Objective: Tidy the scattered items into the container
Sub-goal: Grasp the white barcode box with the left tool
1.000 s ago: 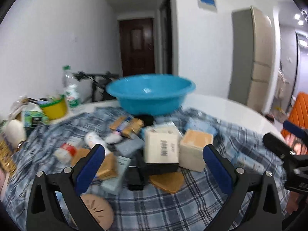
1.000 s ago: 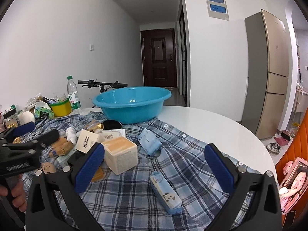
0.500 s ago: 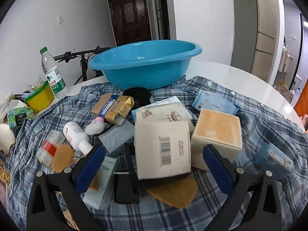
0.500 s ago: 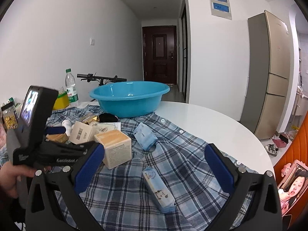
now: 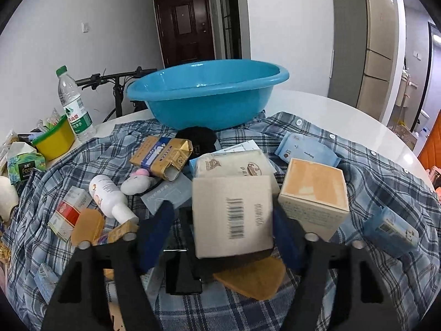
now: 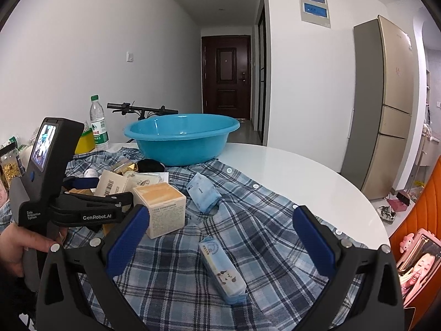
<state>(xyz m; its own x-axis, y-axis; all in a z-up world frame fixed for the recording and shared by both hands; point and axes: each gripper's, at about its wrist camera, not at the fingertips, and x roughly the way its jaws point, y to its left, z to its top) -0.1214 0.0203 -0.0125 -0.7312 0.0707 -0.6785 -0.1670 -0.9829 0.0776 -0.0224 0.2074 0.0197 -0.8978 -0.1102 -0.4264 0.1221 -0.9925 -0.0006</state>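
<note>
The blue basin (image 5: 209, 96) (image 6: 182, 138) stands at the far side of a plaid shirt (image 6: 275, 220) spread on the table. Scattered items lie on the shirt in front of it. My left gripper (image 5: 220, 209) straddles a white barcode box (image 5: 234, 215) (image 6: 110, 184) and its jaws are closing. The right pad is at the box's edge, while a small gap shows at the left pad. A beige cube box (image 5: 314, 193) stands just to its right. My right gripper (image 6: 220, 212) hangs open above the shirt, with a long blue box (image 6: 223, 270) lying below it.
A blue wipes pack (image 6: 204, 193), a gold-and-blue carton (image 5: 162, 157), a white bottle (image 5: 110, 198) and a black item (image 5: 198, 138) crowd the pile. A water bottle (image 5: 74, 104) and yellow cup (image 5: 55, 140) stand far left. The white table edge (image 6: 303, 171) curves right.
My left gripper came forward and down over the pile, then its jaws narrowed from wide open around the barcode box. The right gripper has stayed where it was.
</note>
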